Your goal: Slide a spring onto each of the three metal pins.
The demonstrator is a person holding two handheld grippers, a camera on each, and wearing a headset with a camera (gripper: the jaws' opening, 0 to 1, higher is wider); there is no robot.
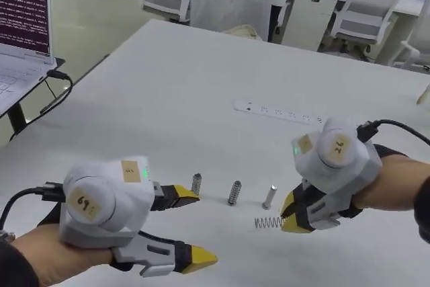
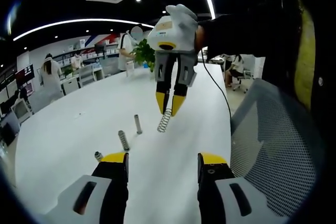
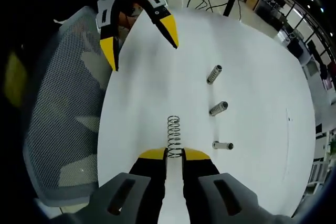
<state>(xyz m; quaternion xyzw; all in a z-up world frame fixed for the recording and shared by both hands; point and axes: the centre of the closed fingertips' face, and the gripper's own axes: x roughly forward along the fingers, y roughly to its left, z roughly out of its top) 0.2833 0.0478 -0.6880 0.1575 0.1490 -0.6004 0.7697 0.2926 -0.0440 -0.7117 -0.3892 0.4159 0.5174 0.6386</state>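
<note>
Spring (image 3: 174,135), the last one I'd say, sits pinched in the right tool (image 3: 174,154), with the bare pin (image 3: 223,145) just beside its tips. The left tool (image 2: 163,158) gapes idle. Next, tip it upright and thread it on.

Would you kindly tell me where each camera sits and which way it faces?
Head view: on the headset, looking down at the table; hands and both grippers show.
Left gripper view: on the open left gripper, facing the right gripper.
Right gripper view: on the right gripper, along jaws shut on a spring.
Shared: the three pins.
</note>
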